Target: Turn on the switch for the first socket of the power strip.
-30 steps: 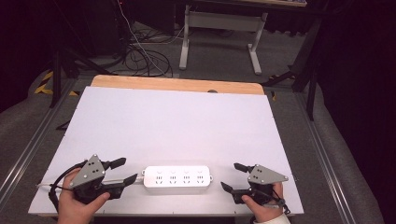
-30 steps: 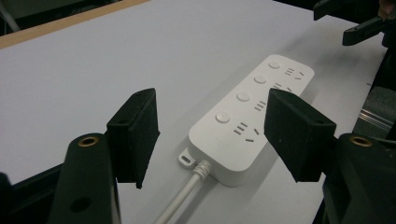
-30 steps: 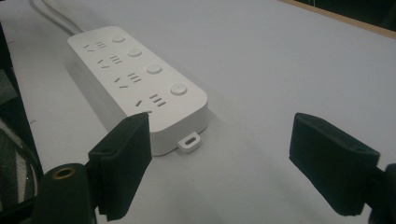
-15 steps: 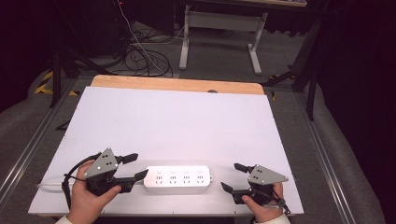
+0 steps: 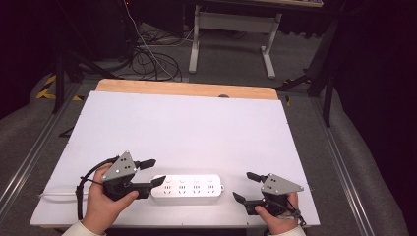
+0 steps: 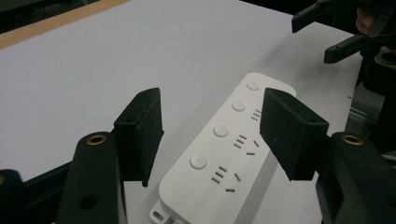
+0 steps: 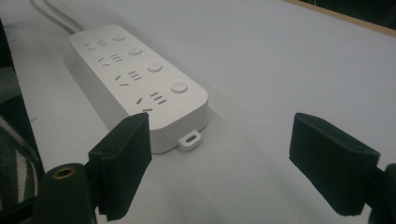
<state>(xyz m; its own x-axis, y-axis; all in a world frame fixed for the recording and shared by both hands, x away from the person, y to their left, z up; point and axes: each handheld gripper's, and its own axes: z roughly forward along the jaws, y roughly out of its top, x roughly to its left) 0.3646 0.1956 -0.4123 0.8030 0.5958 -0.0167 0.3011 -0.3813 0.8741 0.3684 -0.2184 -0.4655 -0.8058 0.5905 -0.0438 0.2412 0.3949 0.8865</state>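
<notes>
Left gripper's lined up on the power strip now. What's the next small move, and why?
Probably ease the left gripper a little further forward over the power strip and then close. Its jaws stand open on either side of the strip's near end in the left gripper view, not touching it. The right gripper is open and apart from the far end, so the left one is better placed to grip first.

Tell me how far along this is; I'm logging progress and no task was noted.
Nothing looks done: the power strip lies flat on the white board, ungripped. In hand: the left gripper is open at the strip's cable end. The right gripper is open, short of the other end. Left: any grasp or lift.
</notes>
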